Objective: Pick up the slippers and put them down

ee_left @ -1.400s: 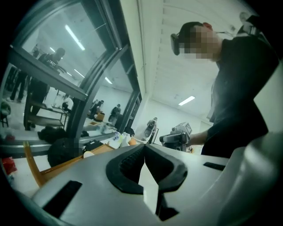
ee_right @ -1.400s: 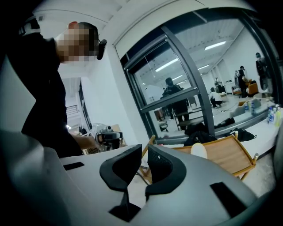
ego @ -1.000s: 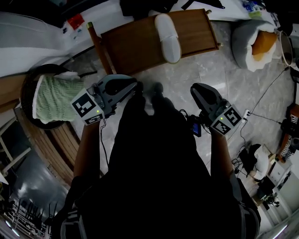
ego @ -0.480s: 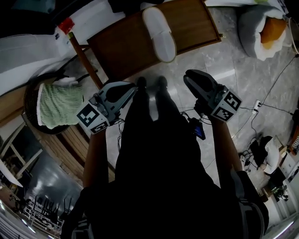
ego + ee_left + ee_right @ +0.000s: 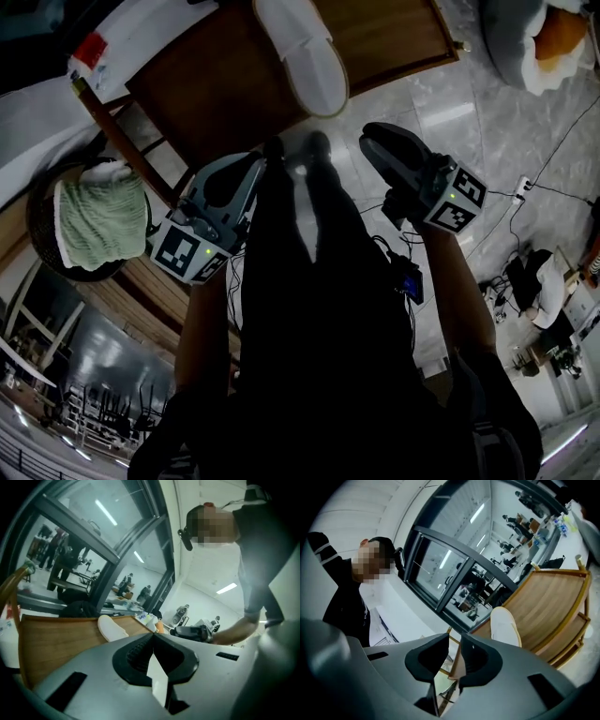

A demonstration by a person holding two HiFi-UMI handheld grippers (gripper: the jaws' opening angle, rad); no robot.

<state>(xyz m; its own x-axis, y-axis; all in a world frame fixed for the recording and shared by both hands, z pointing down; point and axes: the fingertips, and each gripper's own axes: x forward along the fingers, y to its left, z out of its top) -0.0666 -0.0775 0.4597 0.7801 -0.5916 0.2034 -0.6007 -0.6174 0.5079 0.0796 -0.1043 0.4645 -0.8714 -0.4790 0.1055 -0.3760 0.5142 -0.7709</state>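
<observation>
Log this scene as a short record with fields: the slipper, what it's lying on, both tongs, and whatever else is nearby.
Slipper: one white slipper, lying flat, not held
Support: wooden table
Left tongs: shut, empty
Right tongs: all but shut, only a slit, empty
Position: both tongs short of the table edge, over the floor
Nearby: green cloth in a round basket on the person's left
Floor: pale marble
</observation>
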